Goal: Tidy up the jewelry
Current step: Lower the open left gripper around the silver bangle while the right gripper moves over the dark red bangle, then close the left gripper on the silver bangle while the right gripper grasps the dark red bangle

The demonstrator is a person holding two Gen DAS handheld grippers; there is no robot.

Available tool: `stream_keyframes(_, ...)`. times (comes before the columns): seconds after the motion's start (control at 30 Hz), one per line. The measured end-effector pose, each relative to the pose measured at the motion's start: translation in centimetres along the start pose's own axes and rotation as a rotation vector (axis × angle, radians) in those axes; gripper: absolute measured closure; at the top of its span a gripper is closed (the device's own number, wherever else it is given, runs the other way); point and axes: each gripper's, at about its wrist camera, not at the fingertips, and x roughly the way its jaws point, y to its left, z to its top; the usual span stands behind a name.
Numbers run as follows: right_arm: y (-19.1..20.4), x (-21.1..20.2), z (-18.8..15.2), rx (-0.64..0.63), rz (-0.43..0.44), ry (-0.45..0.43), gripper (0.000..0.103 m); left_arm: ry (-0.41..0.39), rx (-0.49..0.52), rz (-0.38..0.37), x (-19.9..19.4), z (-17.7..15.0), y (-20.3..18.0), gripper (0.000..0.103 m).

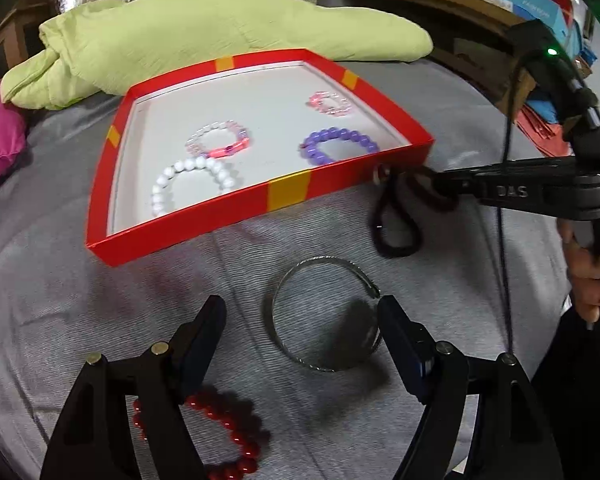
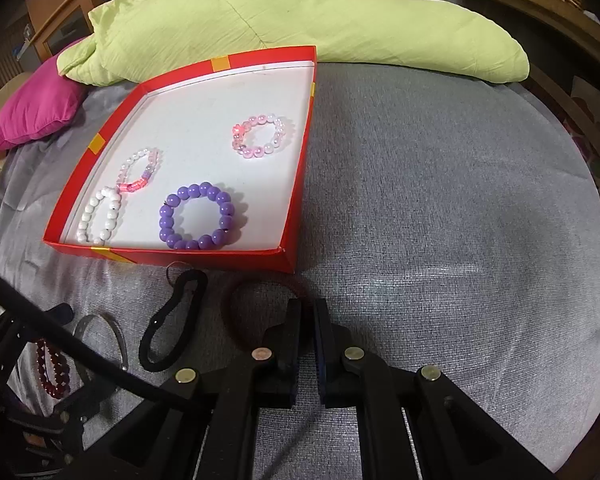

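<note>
On a grey ribbed cloth (image 2: 440, 208) in front of a shallow red tray (image 2: 296, 196), a dark red band (image 2: 236, 300) is pinched at its near edge by the right gripper (image 2: 309, 344), whose jaws are pressed almost together on it. It looks like a soft fabric loop, so it is judged light, limp and likely to sag when lifted; a grip across its thickness should suffice. Just beside it lies a black band (image 2: 172, 316), equally floppy, with a small metal ring at its far end.

The left gripper (image 1: 300, 344) hangs with jaws spread wide over a silver bangle (image 1: 324, 316) (thin, stiff, probably slippery metal, best taken across the rim). A red bead bracelet (image 1: 228, 432) lies under its left finger.

Inside the tray, on a smooth white floor, four beaded bracelets are seen well apart: purple (image 2: 198, 216) with large glossy beads, white (image 2: 98, 216), pale pink (image 2: 260, 136) and a clear-and-pink one (image 2: 140, 172). Beads are judged hard and rolling on elastic cord. A green pillow (image 2: 300, 24) lies behind.
</note>
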Motion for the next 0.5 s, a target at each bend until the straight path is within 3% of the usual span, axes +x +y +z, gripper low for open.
stream_keyframes(0.17,0.0,0.0,0.0,-0.001,-0.002,-0.001,0.094,-0.004,0.006,0.010,-0.1,0.2,-0.2,0.024)
stream_keyframes(0.33,0.1,0.1,0.0,-0.001,-0.002,-0.001,0.094,-0.038,-0.017,-0.026,-0.8,0.3,0.0,0.024)
stream_keyframes(0.5,0.1,0.1,0.0,-0.001,-0.002,-0.001,0.094,-0.011,-0.006,-0.002,0.4,0.3,-0.6,0.022)
